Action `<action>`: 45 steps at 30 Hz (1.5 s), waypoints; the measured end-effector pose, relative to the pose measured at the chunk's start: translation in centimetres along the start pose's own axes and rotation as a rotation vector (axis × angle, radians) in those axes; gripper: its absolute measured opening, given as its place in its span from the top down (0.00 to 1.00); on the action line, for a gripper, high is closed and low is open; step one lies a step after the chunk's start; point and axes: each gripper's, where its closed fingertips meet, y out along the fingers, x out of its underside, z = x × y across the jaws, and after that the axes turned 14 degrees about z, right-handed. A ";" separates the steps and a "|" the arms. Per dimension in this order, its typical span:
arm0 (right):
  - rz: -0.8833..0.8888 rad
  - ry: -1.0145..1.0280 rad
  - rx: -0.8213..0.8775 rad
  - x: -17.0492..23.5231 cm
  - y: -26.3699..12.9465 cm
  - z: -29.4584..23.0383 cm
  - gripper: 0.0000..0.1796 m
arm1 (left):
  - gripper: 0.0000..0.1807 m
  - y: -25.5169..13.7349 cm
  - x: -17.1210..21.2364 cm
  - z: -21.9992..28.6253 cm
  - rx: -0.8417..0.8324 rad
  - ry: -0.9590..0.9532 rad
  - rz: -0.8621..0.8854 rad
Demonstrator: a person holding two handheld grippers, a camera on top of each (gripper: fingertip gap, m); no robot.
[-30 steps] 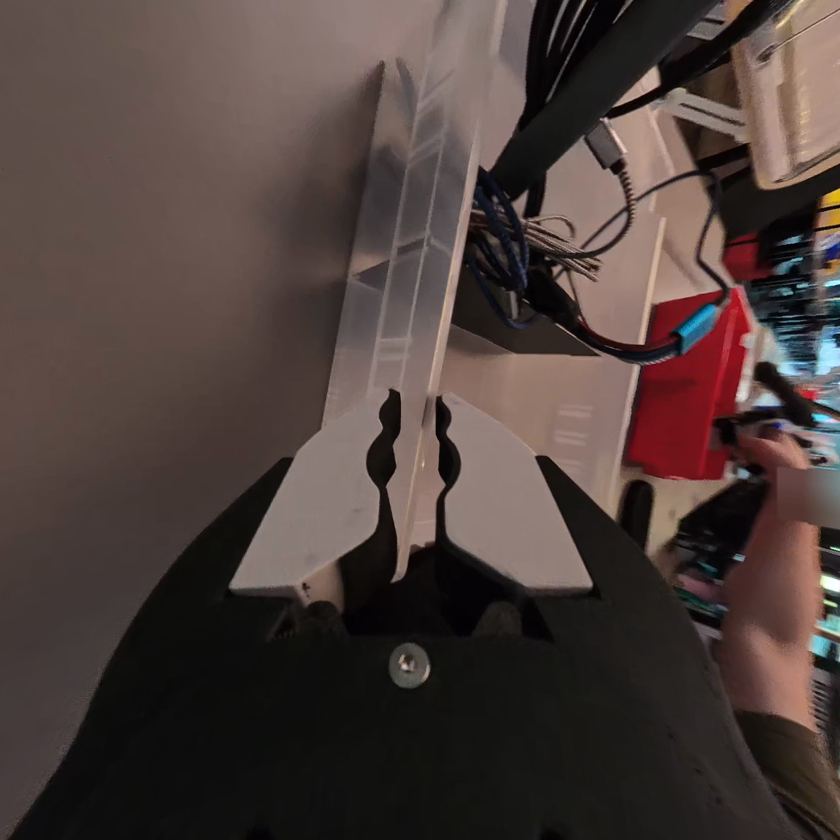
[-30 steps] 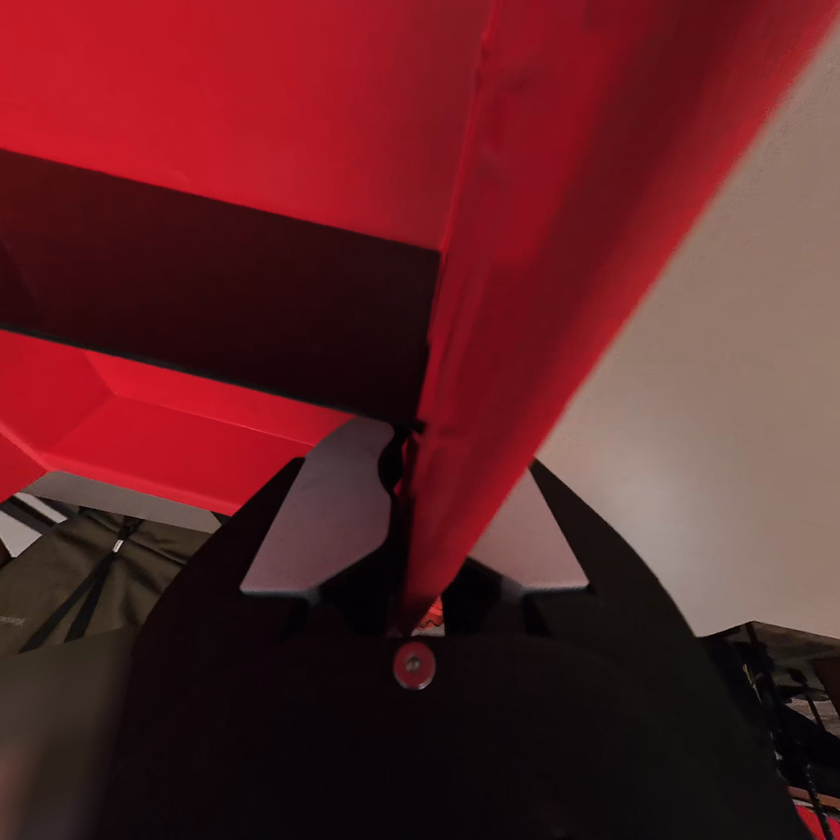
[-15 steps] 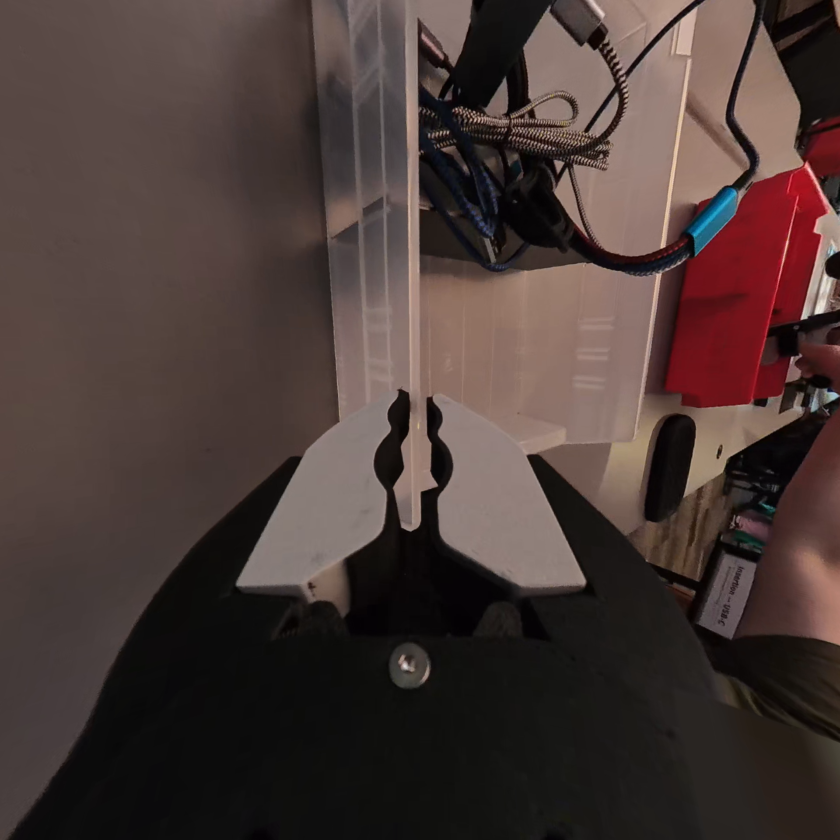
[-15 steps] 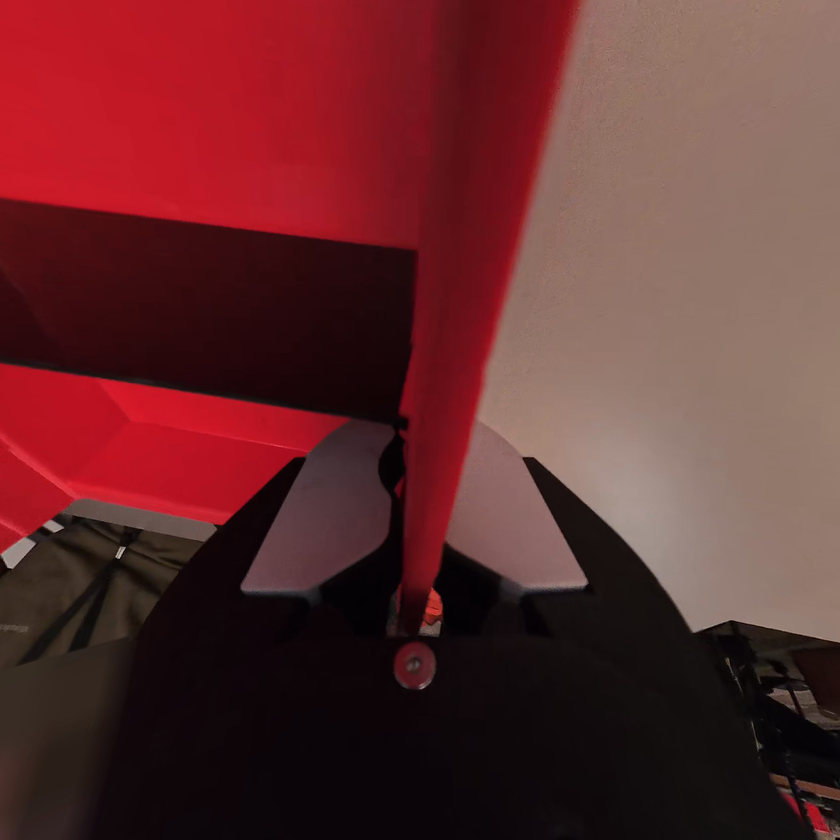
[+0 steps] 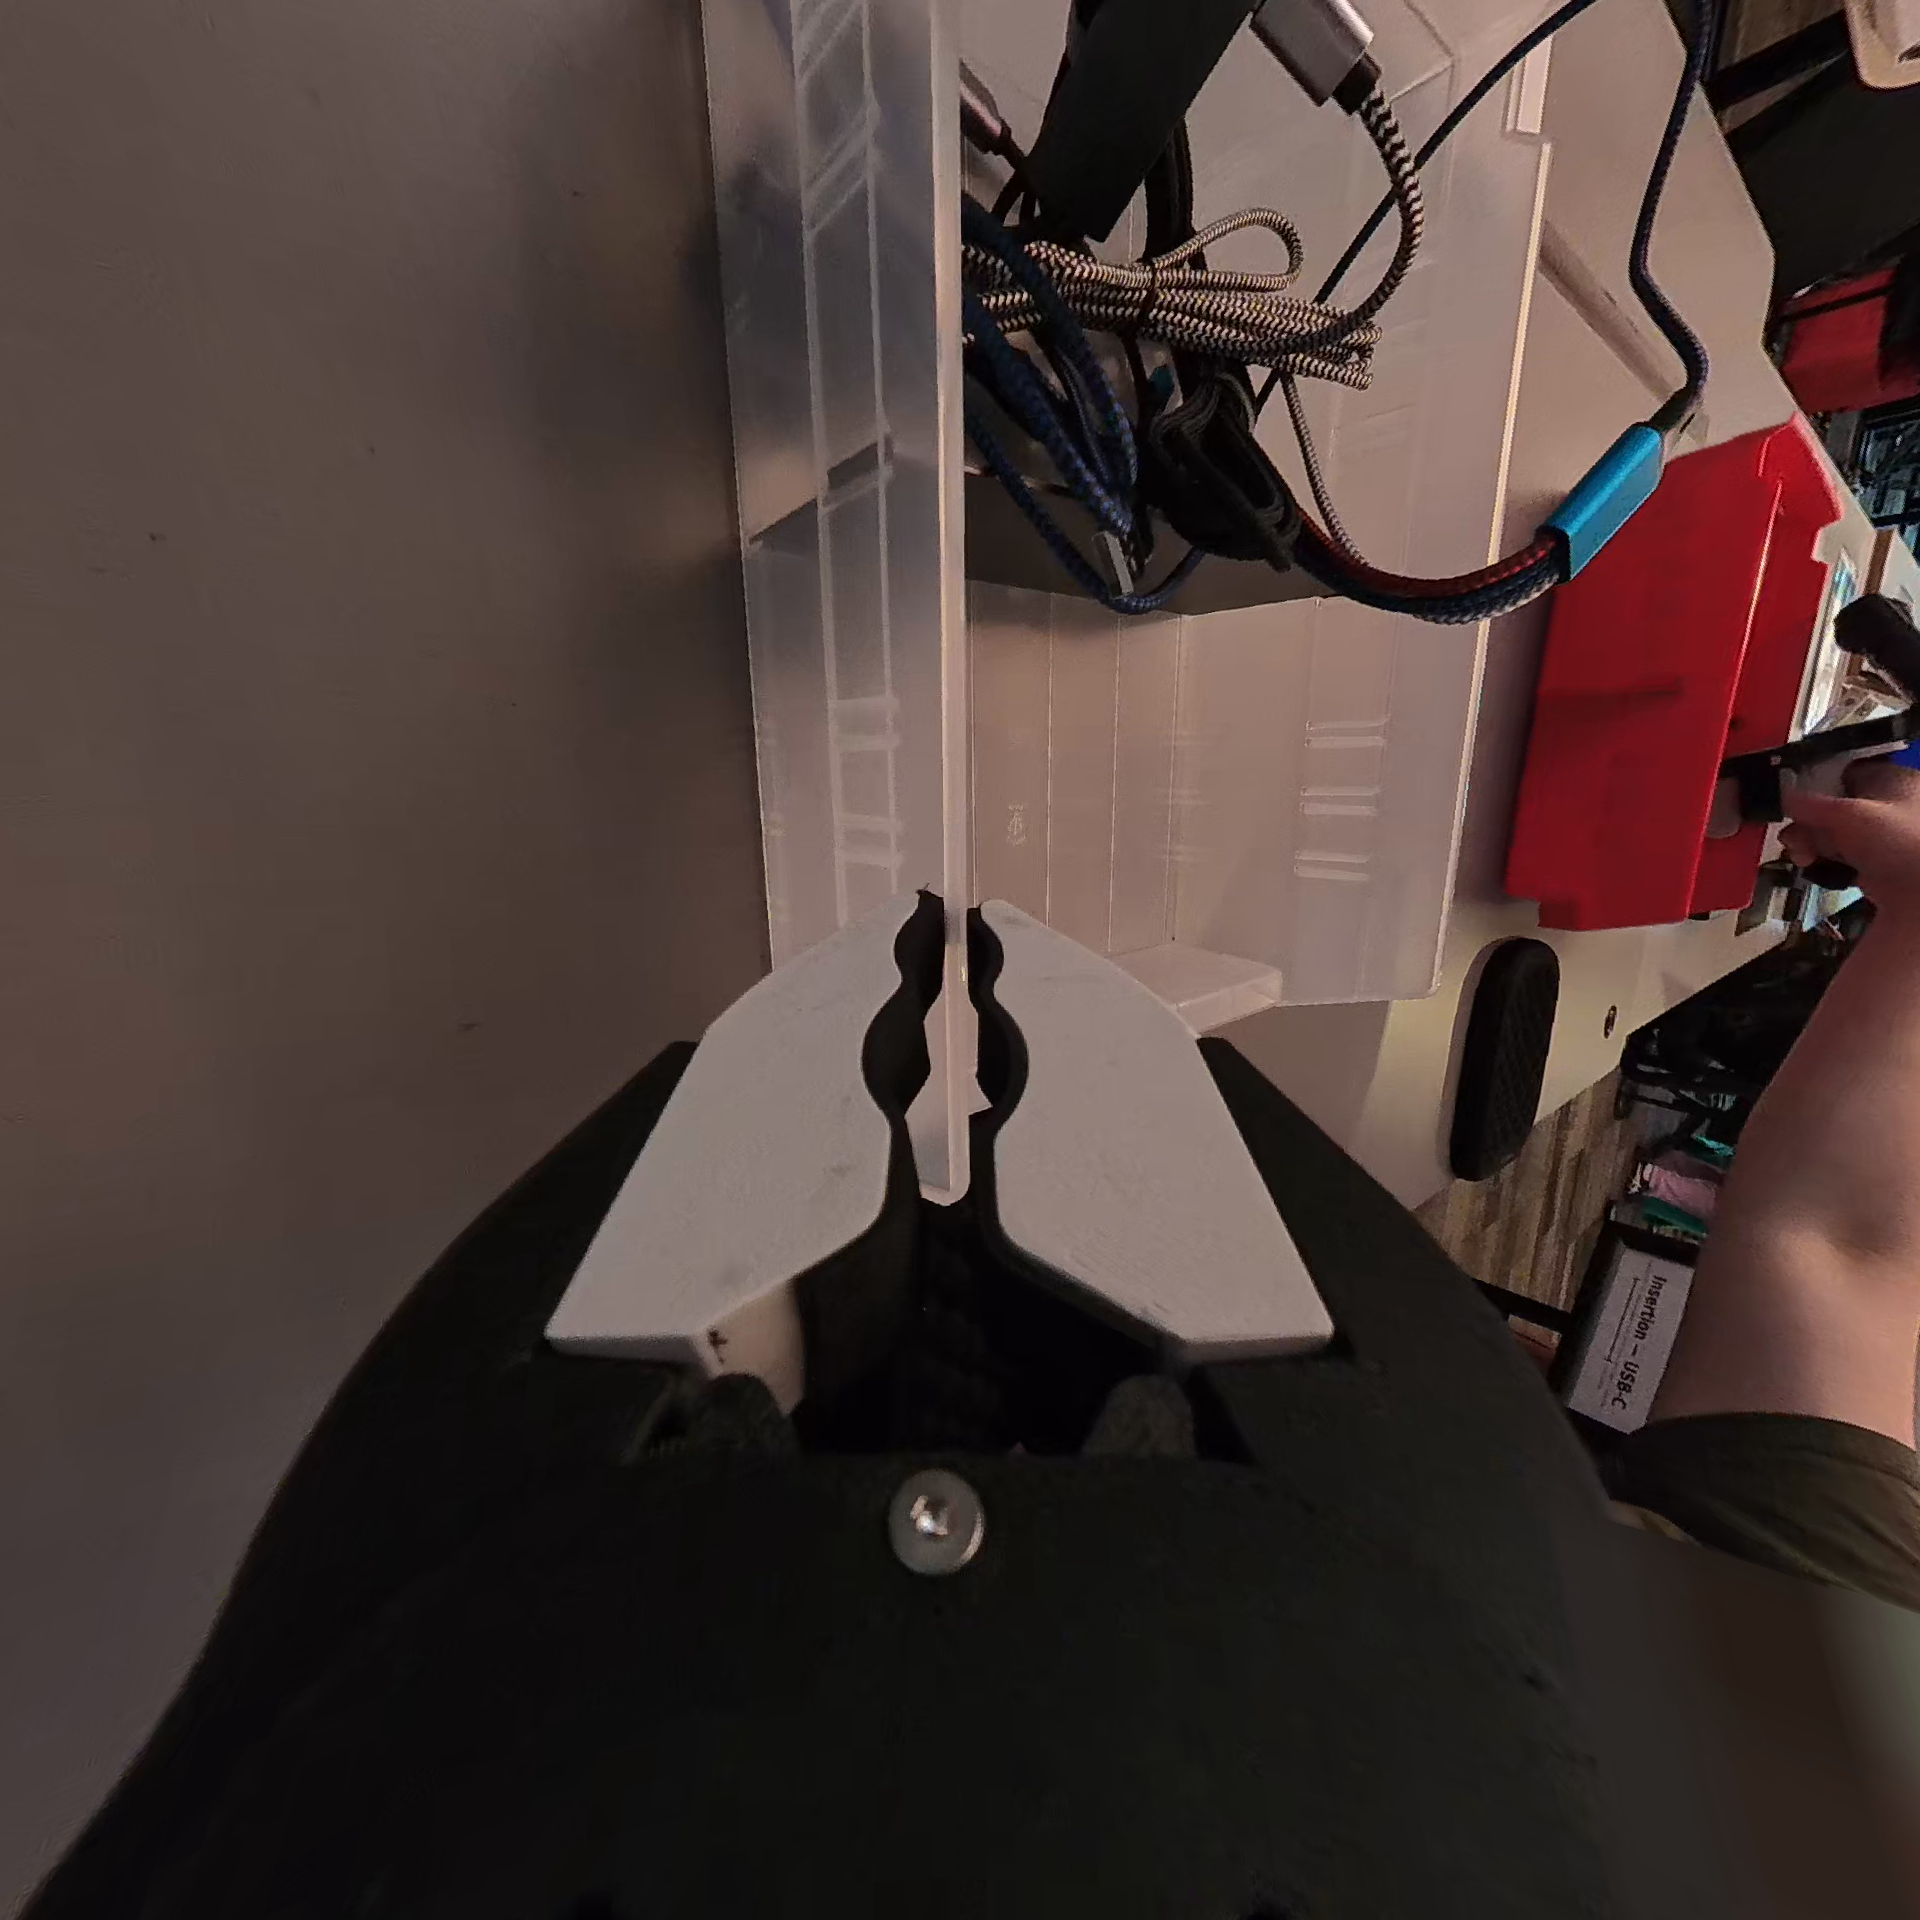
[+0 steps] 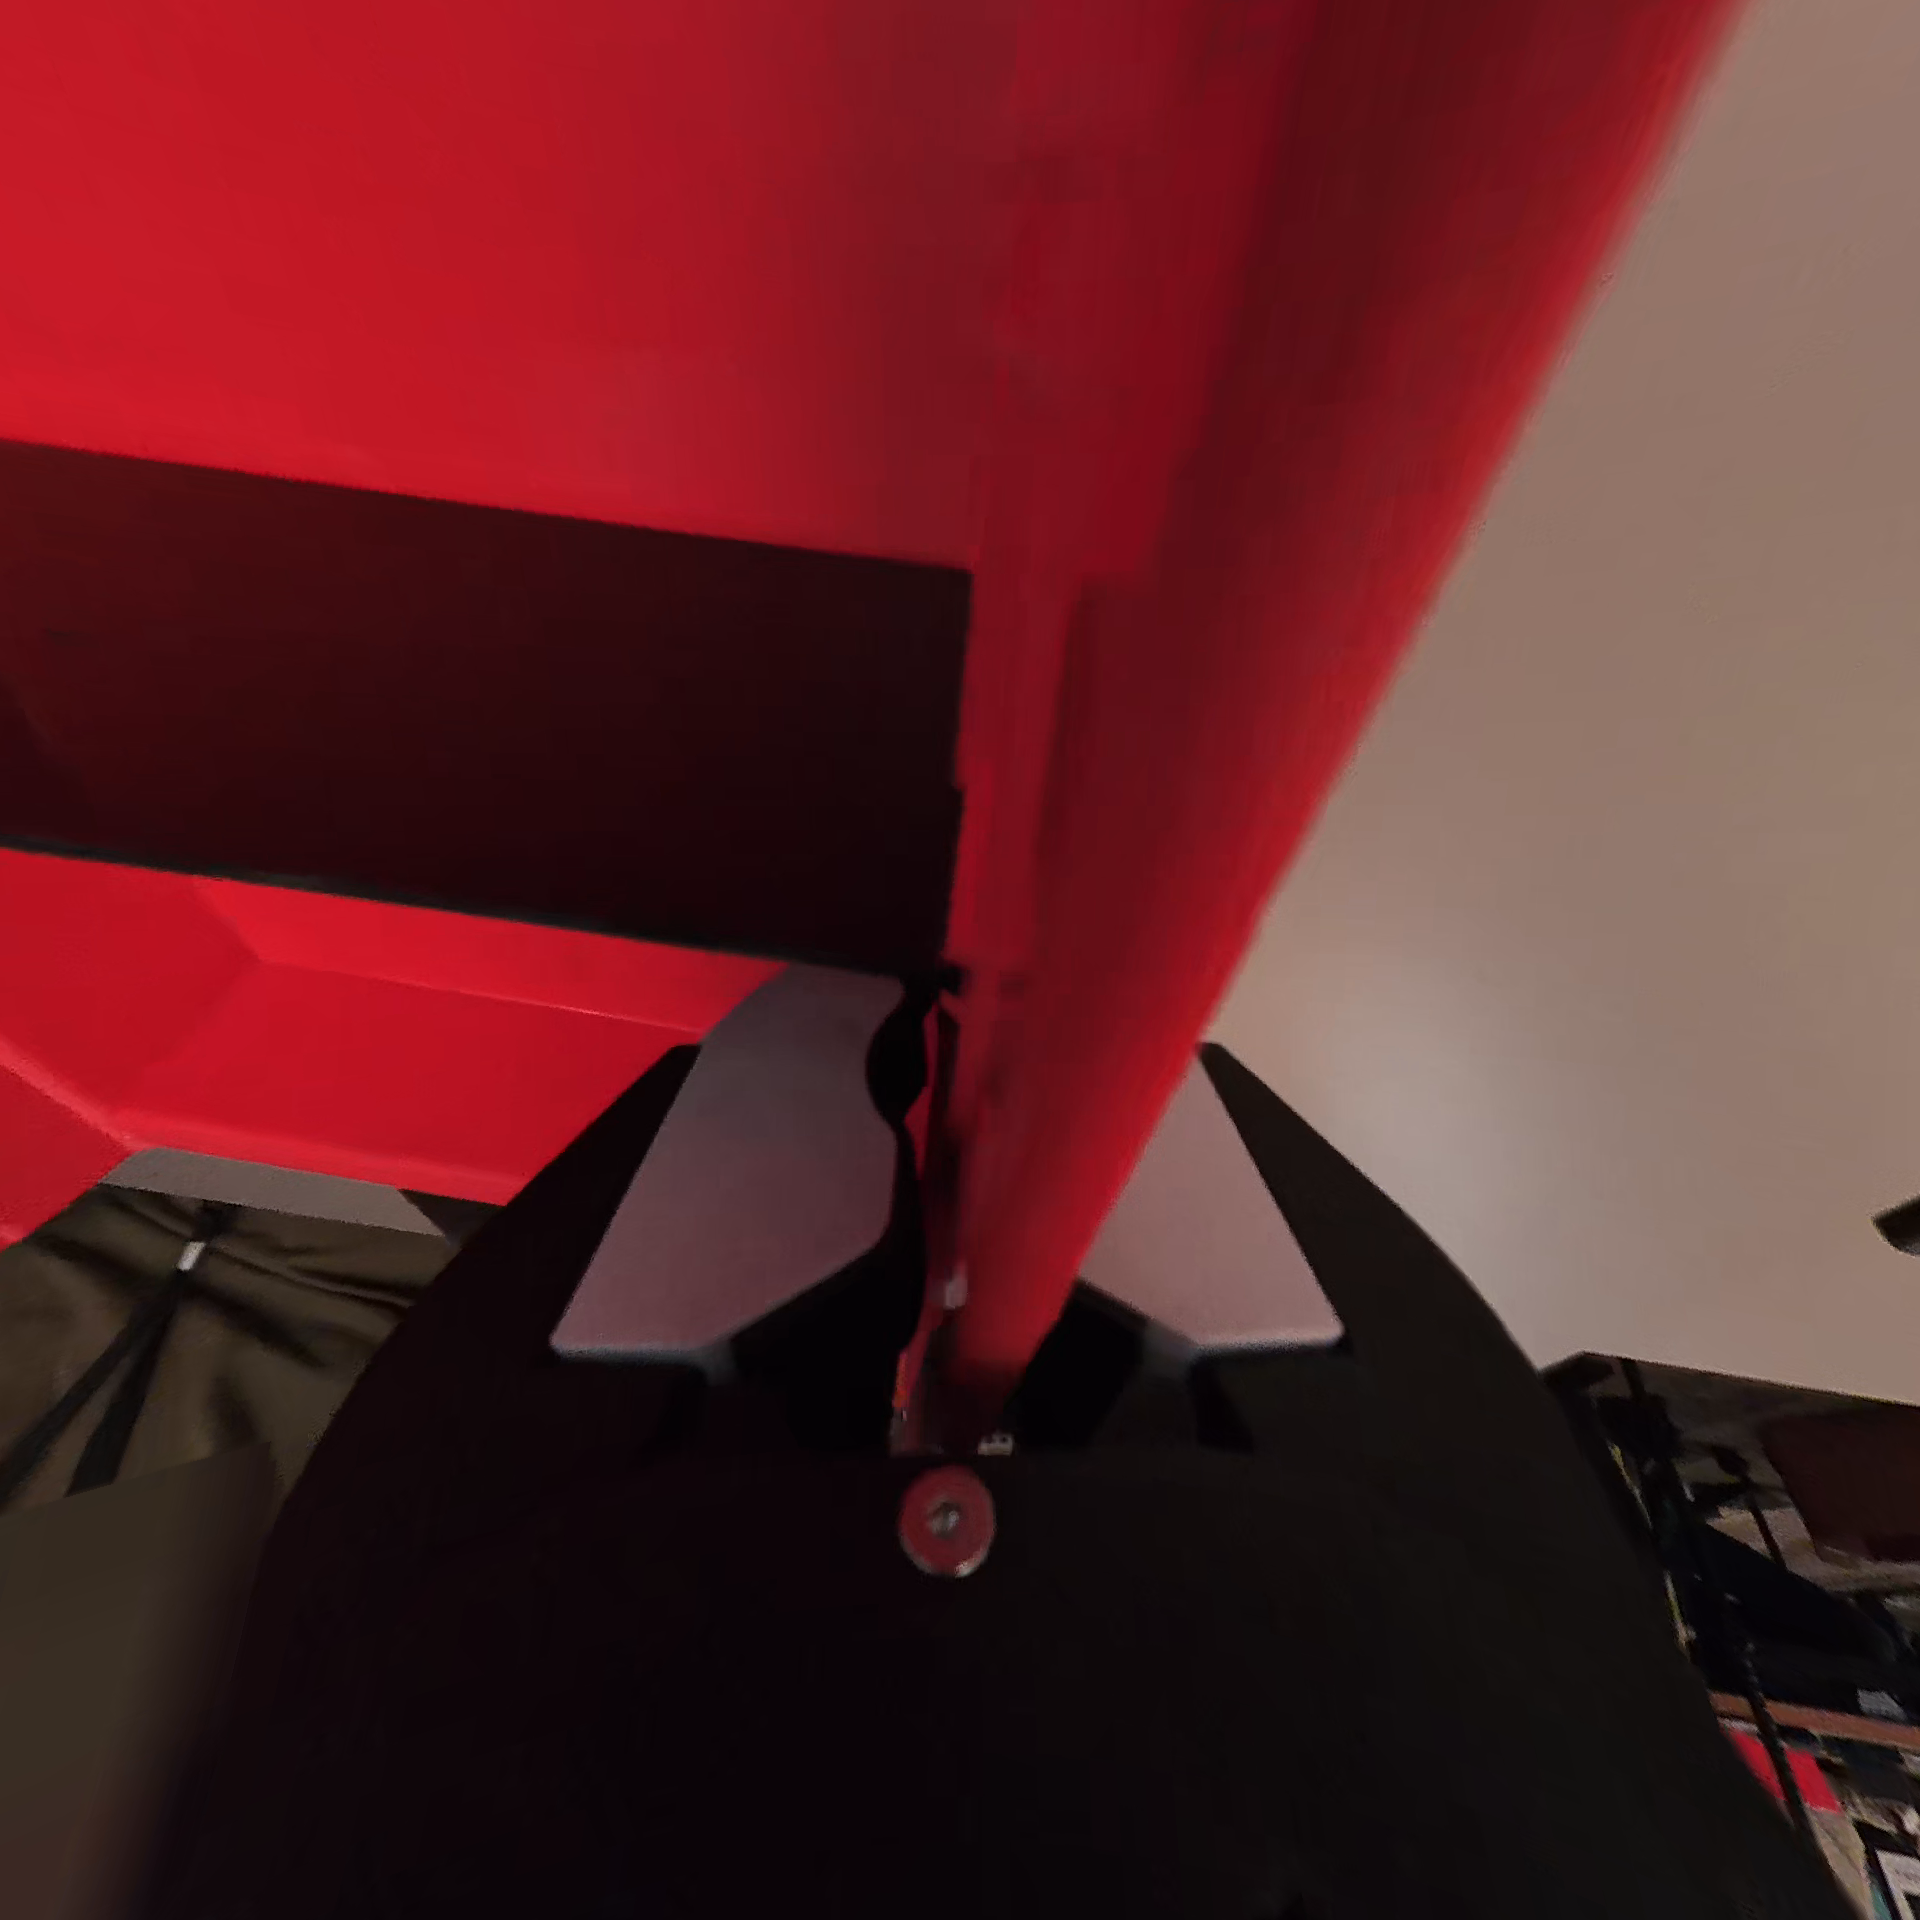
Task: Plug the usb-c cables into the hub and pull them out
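My left gripper (image 5: 948, 914) is shut on the wall of a clear plastic bin (image 5: 945, 623). Inside the bin lies a tangle of braided cables (image 5: 1164, 301), a silver plug (image 5: 1314, 42), a blue connector (image 5: 1605, 499) on a red-blue cable, and a dark flat piece, perhaps the hub (image 5: 1039, 571). My right gripper (image 6: 961, 987) is shut on the wall of a red bin (image 6: 1122, 727), which fills most of the right wrist view. The red bin also shows at the right of the left wrist view (image 5: 1652, 727), with a hand (image 5: 1849, 842) beside it.
The white table surface (image 5: 312, 727) lies left of the clear bin. A black oval object (image 5: 1501, 1060) sits near the table edge. A box with a label (image 5: 1631, 1351) stands below the table. A person's olive jacket (image 6: 156, 1351) shows behind the red bin. The gap from one gripper's tips to the other's is roughly 75 cm. My left tips are roughly 15 cm from the blue connector (image 5: 1605, 499).
The clear bin has swung upright in the left wrist view and come closer. The red bin's wall has tilted in the right wrist view. Both grippers have kept their hold.
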 end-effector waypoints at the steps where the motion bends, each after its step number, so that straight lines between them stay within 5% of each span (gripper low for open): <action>1: 0.001 0.002 0.001 0.1 0.0 0.3 0.98 | 0.98 0.0 0.0 0.0 0.001 -0.001 0.001; 18: 0.066 -0.033 -0.021 0.4 0.0 1.0 0.96 | 0.98 -0.2 0.2 0.0 -0.004 0.000 -0.005; 25: 0.171 -0.039 -0.011 -0.1 -1.5 1.6 0.86 | 0.98 -0.4 0.0 -0.1 -0.020 0.027 0.003; 31: 0.309 -0.057 0.032 -0.7 -5.5 2.3 0.82 | 0.96 -3.4 -3.8 2.0 0.038 0.086 0.264; 39: 0.682 -0.230 0.256 -4.4 -13.1 0.4 0.82 | 0.75 -5.6 -11.1 8.3 0.073 0.434 0.716; 45: 1.327 -0.443 0.303 -8.2 -22.7 -8.1 0.77 | 0.73 1.0 -12.1 9.8 -0.017 0.584 0.659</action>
